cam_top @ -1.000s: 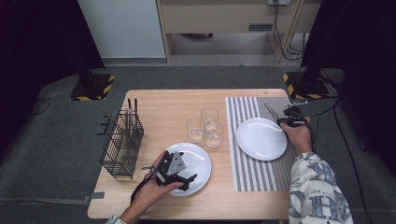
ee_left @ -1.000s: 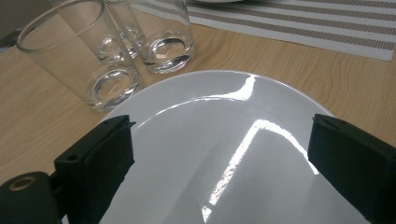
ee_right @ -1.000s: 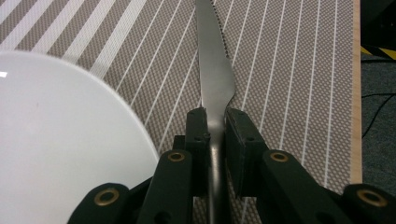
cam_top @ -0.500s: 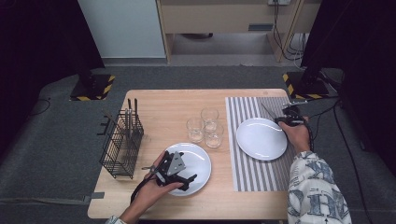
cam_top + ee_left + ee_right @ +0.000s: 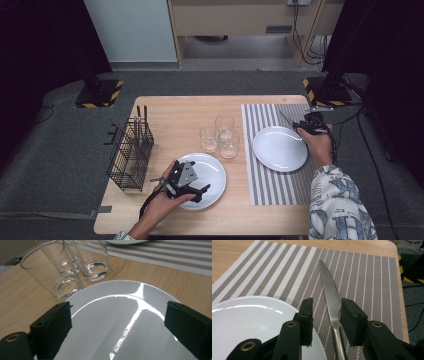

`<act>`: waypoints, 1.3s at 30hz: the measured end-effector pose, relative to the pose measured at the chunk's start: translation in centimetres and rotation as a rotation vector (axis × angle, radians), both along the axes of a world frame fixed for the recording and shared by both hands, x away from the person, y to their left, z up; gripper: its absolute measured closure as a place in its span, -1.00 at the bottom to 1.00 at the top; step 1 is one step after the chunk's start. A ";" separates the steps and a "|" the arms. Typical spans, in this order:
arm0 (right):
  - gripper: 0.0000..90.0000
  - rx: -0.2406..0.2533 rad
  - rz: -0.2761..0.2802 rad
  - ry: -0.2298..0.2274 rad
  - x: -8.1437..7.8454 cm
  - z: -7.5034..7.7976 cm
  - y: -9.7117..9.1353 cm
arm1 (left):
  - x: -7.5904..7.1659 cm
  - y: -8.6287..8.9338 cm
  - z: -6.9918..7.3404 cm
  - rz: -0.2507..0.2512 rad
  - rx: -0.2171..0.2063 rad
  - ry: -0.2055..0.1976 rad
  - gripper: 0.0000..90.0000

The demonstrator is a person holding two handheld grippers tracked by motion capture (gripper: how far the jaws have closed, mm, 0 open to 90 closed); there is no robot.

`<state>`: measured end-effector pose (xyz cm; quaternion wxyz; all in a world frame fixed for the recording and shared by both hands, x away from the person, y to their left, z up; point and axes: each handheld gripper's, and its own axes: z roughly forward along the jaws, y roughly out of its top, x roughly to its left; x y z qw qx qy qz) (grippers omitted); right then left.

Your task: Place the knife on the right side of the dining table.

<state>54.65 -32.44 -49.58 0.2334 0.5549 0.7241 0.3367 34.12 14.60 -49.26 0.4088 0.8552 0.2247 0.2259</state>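
Little has shifted on the table since the earlier frames; the one real change is at the right gripper (image 5: 325, 315), whose jaws have just been opening. In the right gripper view they now stand a little apart on either side of a table knife (image 5: 331, 300), which lies flat on the striped placemat (image 5: 372, 285) just beside the rim of the far white plate (image 5: 249, 322). The pads do not seem to press the metal any more (a thin gap shows on each side), so I judge the knife to be set down and let go.

From the high view, the right gripper (image 5: 311, 125) sits at the right edge of that plate (image 5: 279, 148), near the back right corner of the mat (image 5: 270, 180). The left gripper (image 5: 192, 187) hovers over the near white plate (image 5: 212, 172) with its jaws spread wide and nothing between them; the left gripper view shows the plate's glossy face (image 5: 120, 322) below and three glasses (image 5: 75, 267) just beyond it. A wire cutlery basket (image 5: 131, 155) with more utensils stands at the table's left side.

The step in hand looks like laying a place setting: the knife has been put beside its plate. Next, the right gripper should back straight off along the handle without nudging the blade askew, then go for the next piece.
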 end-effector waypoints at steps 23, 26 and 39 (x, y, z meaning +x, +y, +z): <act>-0.16 -0.016 -0.047 -0.040 -6.5 2.0 0.0 | 0.4 0.9 -0.5 0.032 0.036 0.001 -0.90; -0.19 -0.001 -0.053 -0.035 -7.4 1.9 -0.6 | 0.6 0.9 -0.6 0.040 0.045 -0.001 -0.90; 0.30 0.016 -0.109 0.005 -10.7 0.7 -3.9 | 0.0 1.1 -0.8 0.050 0.037 -0.024 -0.88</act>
